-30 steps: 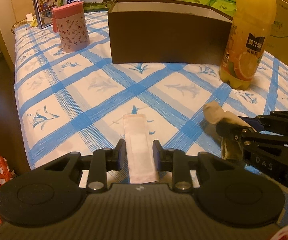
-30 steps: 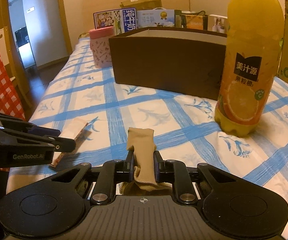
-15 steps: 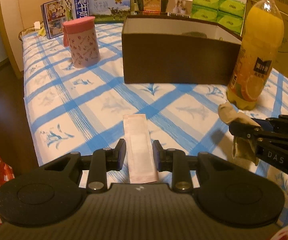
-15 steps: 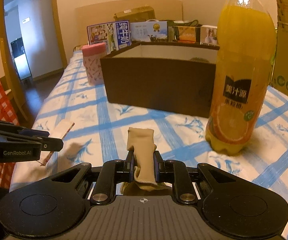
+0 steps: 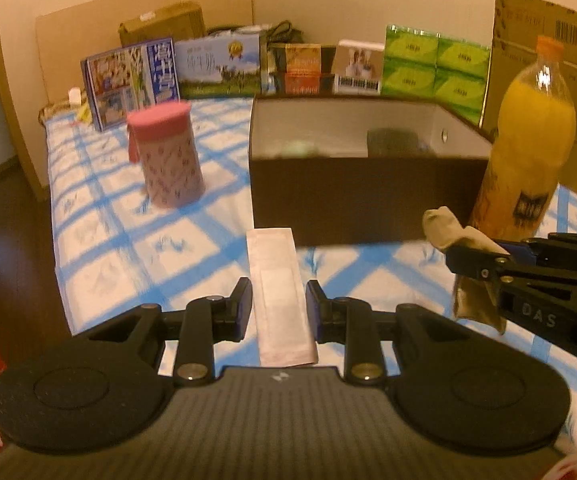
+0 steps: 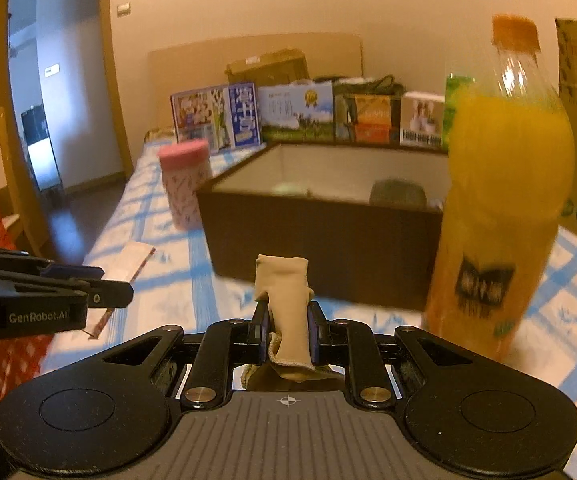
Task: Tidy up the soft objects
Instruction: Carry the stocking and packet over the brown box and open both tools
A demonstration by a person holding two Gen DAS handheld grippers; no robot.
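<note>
Both grippers are off the bed and loaded, aimed toward the brown box (image 5: 364, 196). The left gripper (image 5: 279, 307) has its fingers closed on the long edges of a flat pink-and-white sachet (image 5: 278, 288), which juts forward between them, stiff enough to hold its line; gripping near one end keeps the rest free to go in first. The right gripper (image 6: 287, 333) is clamped tight on a beige sock (image 6: 286, 312), bunched between the pads, with its folded end standing above the jaws and a hem drooping below. Pinching it mid-body seems meant to stop it from trailing. The box is open-topped with a pale interior; a dark item (image 6: 398, 194) and something pale green lie inside, too blurred to name. An orange juice bottle (image 6: 504, 184) stands close against the box's near right corner, directly in the right gripper's forward path, tall and likely easy to topple. A pink-lidded canister (image 5: 166, 156) stands to the left, well clear. Cartons and tissue packs line the far edge of the blue-checked bedsheet (image 5: 100, 248). Judged next: lift over the near wall and release inside.
</note>
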